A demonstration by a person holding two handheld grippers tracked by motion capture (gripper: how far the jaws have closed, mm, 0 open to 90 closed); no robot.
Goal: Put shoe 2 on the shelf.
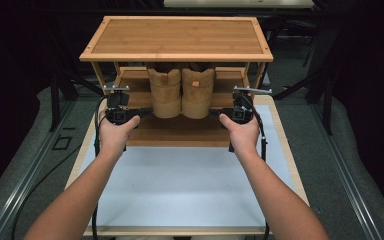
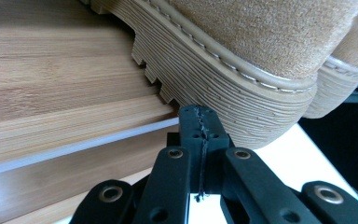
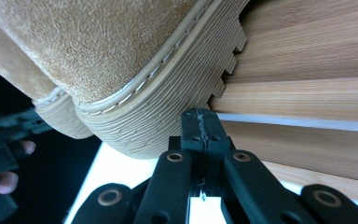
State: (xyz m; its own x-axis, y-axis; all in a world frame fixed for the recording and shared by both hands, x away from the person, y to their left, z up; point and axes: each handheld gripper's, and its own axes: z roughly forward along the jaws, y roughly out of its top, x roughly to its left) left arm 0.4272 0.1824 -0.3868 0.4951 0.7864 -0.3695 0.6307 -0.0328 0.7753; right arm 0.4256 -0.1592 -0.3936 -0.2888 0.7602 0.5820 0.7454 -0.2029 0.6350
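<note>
Two tan suede boots stand side by side on a shelf of a bamboo shoe rack (image 1: 176,37), heels toward me: the left boot (image 1: 166,95) and the right boot (image 1: 197,94). My left gripper (image 1: 142,114) is shut with nothing between its jaws. In the left gripper view its tips (image 2: 199,114) sit right at the ribbed heel sole of the left boot (image 2: 242,56). My right gripper (image 1: 217,113) is shut and empty too, its tips (image 3: 201,116) against the heel sole of the right boot (image 3: 102,46). Whether either gripper touches a sole, I cannot tell.
The rack stands at the far end of a white mat (image 1: 180,180) on a wood-edged table. A lower shelf (image 1: 180,131) juts out beneath the boots. Dark floor and black stands surround the table. The other hand's gripper (image 3: 4,135) shows past the heels.
</note>
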